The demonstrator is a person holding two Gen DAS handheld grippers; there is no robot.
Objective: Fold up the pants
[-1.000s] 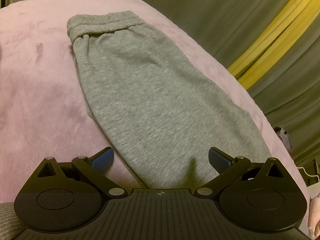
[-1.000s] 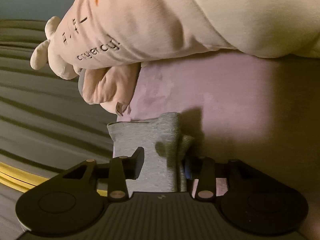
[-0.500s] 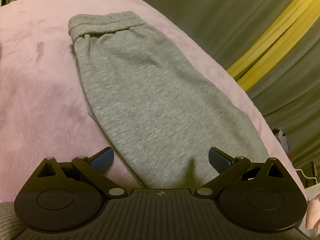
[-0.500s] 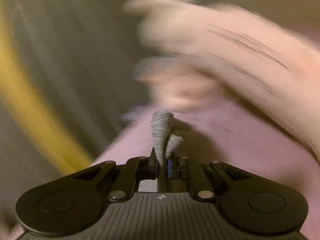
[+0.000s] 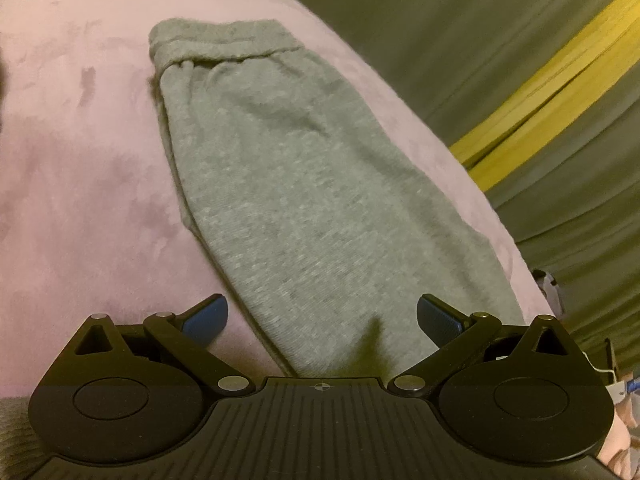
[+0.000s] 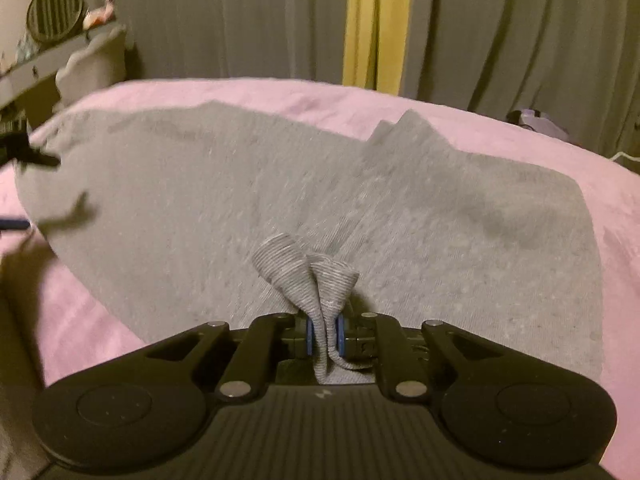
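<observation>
Grey sweatpants [image 5: 292,184] lie on a pink blanket [image 5: 80,168], waistband [image 5: 224,42] at the far end in the left wrist view. My left gripper [image 5: 322,316] hovers open over the near part of the pants, its blue pads apart and holding nothing. In the right wrist view my right gripper [image 6: 323,334] is shut on the ribbed grey cuffs [image 6: 308,276] of the pant legs, which bunch up between the blue pads. Beyond it the rest of the pants [image 6: 240,184] spread across the blanket [image 6: 280,94].
Grey-green curtains with a yellow stripe [image 6: 378,20] hang behind the bed. A shelf with a round vent-like object [image 6: 54,10] stands at the far left. The left gripper's dark tip [image 6: 24,152] shows at the left edge of the right wrist view. The blanket's far edge [image 5: 460,168] drops off.
My right gripper closed on the cuffs, then swung round with them, rolling, from beside the cream plush toy to over the spread pants. The left gripper barely moved and stayed open.
</observation>
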